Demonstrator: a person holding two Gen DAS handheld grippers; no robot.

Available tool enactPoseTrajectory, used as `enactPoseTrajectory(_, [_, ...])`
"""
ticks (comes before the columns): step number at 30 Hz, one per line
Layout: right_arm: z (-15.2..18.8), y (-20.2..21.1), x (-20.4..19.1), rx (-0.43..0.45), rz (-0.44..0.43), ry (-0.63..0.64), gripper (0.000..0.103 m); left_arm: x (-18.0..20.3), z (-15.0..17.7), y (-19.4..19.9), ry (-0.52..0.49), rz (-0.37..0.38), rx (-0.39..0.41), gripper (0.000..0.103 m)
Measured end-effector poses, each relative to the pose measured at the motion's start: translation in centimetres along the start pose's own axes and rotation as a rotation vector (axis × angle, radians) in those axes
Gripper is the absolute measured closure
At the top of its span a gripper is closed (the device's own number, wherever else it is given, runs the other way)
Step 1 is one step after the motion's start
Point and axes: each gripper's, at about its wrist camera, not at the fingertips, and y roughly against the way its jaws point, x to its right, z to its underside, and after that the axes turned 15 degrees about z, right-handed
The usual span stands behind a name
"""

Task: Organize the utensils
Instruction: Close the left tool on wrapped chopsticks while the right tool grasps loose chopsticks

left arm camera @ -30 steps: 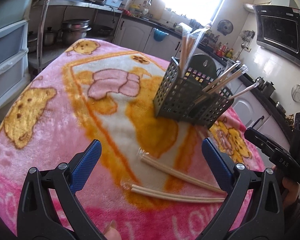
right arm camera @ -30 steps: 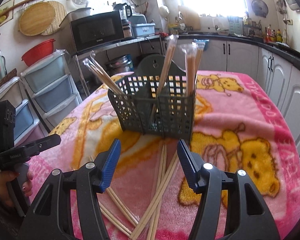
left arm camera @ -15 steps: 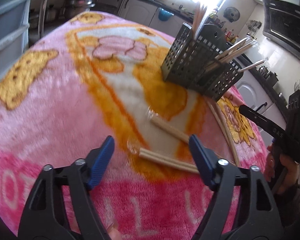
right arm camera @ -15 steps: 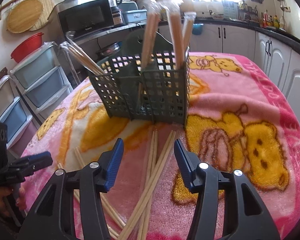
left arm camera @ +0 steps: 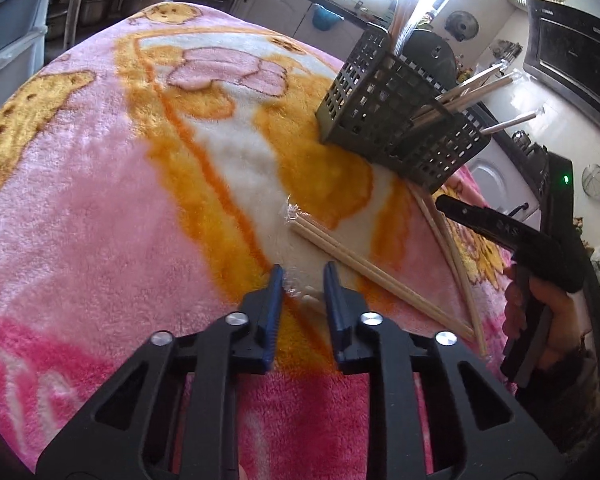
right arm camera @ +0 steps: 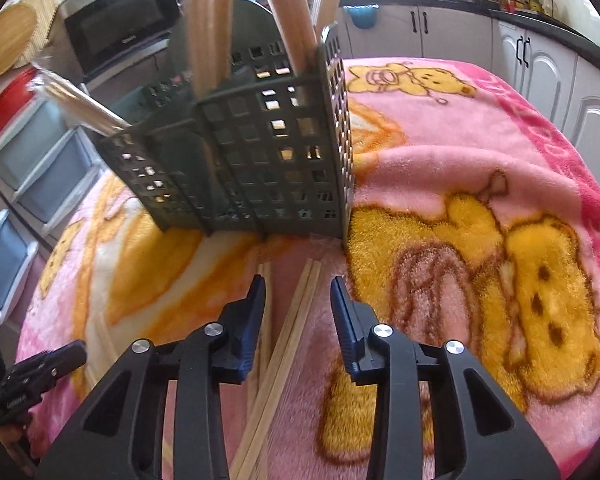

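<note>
Surface: pink fleece blanket (left arm camera: 100, 208) with cartoon bears covers my table, in a kitchen with white cabinets (right arm camera: 540, 64) behind.

Caddy: grey perforated utensil holder (right arm camera: 268, 160) stands upright mid-table; several wrapped chopstick pairs already lean in its compartments.

Loose stock: four pairs lie flat in front of the holder, two toward each of my hands.

Left gripper (left arm camera: 302, 280): its jaws are closing over the crinkled plastic tip of the nearest wrapped pair (left arm camera: 300, 292). I cannot tell whether the blue pads press it yet. A second wrapped pair (left arm camera: 360, 264) lies just beyond, angled away.

Right gripper (right arm camera: 296, 292): its jaws are closing, with a bare-looking pair (right arm camera: 296, 320) running lengthwise between them and the pads clear of the wood on both sides. Another pair (right arm camera: 266, 320) lies just beside the left finger.

Handling: I judge these sticks very light, stiff and slim. The film sleeve will likely be slick and may slide off the wood if I pinch only the empty end.

Grip advice: I would bite on the wood itself, a little back from the tip, so the pair stays together.

Risk: soft pile lets thin sticks sink, so the pads could snag the fleece.
</note>
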Motion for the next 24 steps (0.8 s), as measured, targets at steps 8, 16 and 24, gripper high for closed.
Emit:
enactPoseTrajectory(8, [-0.8, -2.2, 0.1, -0.050, 0.036, -0.028, 0.076, -0.3, -0.4, 0.0, -0.005, 0.030, 0.002, 0.100])
enactPoseTrajectory(16, [-0.9, -2.0, 1.9, -0.065, -0.016, -0.081, 0.096, 1.9, -1.6, 1.0, -0.065, 0.083, 0.058, 0.101])
enactPoseTrajectory(24, [-1.0, 2.1, 2.1, 0.014, -0.129, -0.071, 0.097, 5.0, -4.0, 1.8, -0.130, 0.147, 0.104, 0.101])
